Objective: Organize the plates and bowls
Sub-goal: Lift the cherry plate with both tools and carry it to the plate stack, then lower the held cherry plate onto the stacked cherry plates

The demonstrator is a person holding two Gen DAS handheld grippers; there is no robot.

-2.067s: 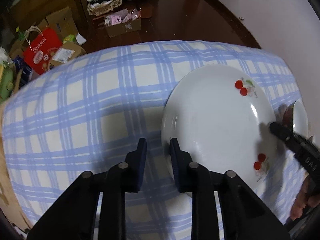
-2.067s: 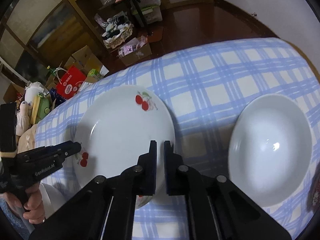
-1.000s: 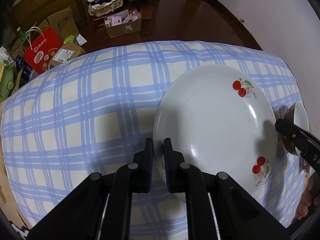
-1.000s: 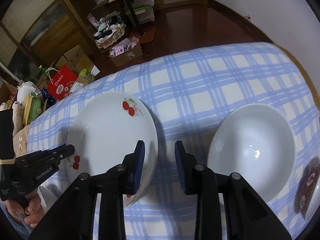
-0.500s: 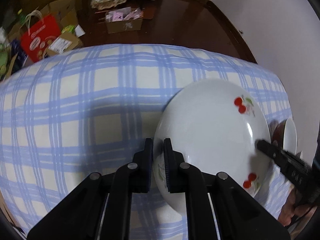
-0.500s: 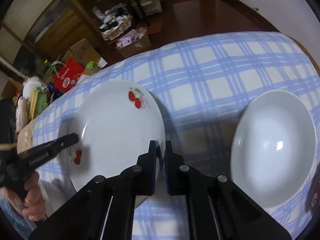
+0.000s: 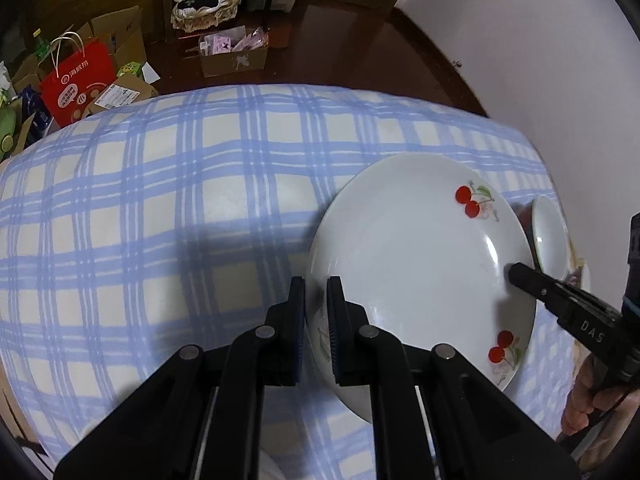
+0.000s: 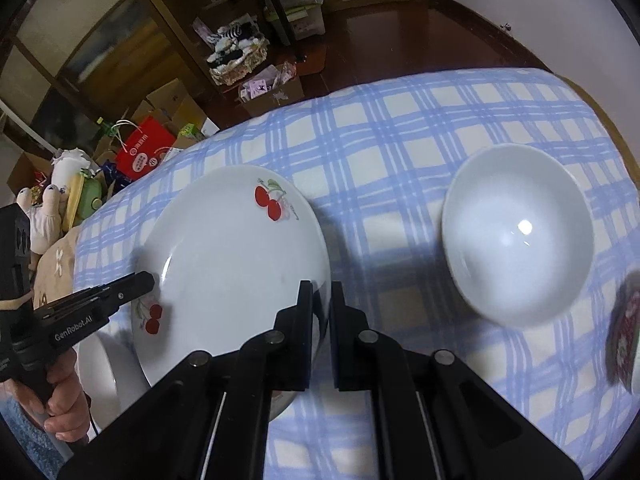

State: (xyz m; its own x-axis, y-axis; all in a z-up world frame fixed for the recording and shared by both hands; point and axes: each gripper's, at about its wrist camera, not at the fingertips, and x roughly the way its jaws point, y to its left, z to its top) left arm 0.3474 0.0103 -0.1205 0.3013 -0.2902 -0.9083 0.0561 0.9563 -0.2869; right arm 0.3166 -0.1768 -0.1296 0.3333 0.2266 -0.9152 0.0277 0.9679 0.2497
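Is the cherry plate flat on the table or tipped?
Tipped: the cherry plate is pinched at opposite rims by both claws, its near edge raised off the tablecloth.

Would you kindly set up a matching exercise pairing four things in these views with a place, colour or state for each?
Things:
1. cherry plate
2. plain white bowl
3. tablecloth
4. paper bag

Descriptions:
A. red, on the floor
B. blue and cream checks
C. gripped at opposite rims by the left gripper and right gripper
D. alone on the cloth, untouched

Pairs: 1-C, 2-D, 3-B, 4-A
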